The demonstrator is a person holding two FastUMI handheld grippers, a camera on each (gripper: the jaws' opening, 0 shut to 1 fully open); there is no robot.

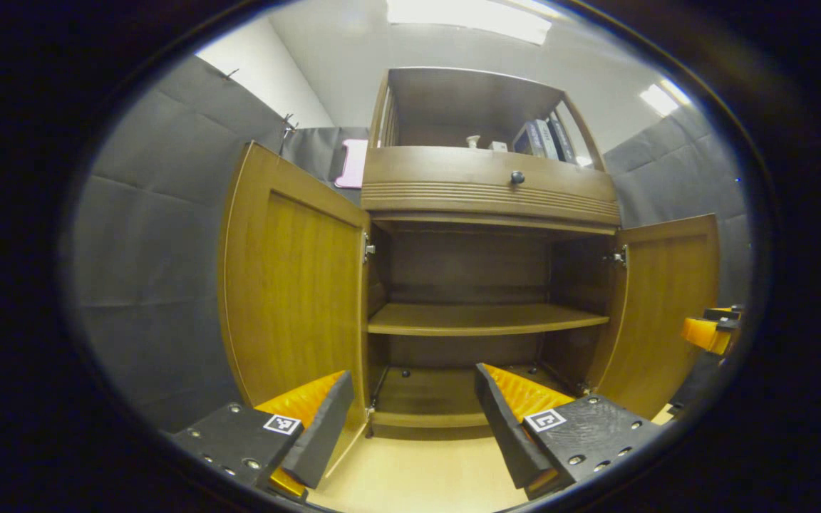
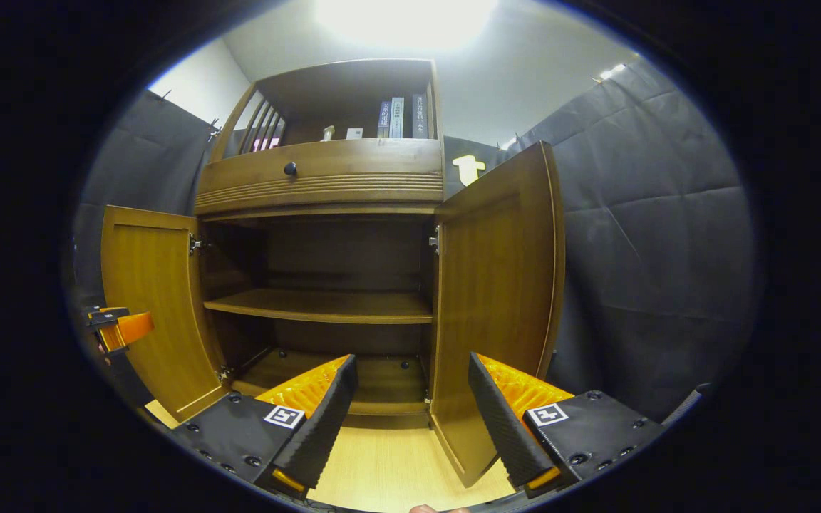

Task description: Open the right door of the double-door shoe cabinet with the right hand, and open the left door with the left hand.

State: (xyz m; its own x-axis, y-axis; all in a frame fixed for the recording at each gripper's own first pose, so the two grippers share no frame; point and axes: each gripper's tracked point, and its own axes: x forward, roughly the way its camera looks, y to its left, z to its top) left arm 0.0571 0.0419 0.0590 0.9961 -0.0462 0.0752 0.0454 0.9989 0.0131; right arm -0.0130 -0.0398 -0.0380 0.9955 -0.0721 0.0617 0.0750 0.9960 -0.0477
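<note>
Both doors of the shoe cabinet [image 1: 489, 199] stand swung fully outward, so the task looks complete. The left door [image 1: 289, 285] hangs wide on its hinge, its lower edge running between the fingers of the left gripper [image 1: 410, 420], whose jaws are spread wide and hold nothing. The right door [image 2: 503, 285] is likewise open, its bottom corner lying between the fingers of the right gripper [image 2: 410, 420], also spread apart and empty (neither finger presses the wood, as far as can be judged). Inside the cabinet, the middle shelf [image 1: 482, 319] is bare. Above the drawer knob [image 1: 517, 177], books [image 1: 542, 139] occupy the open top compartment.
</note>
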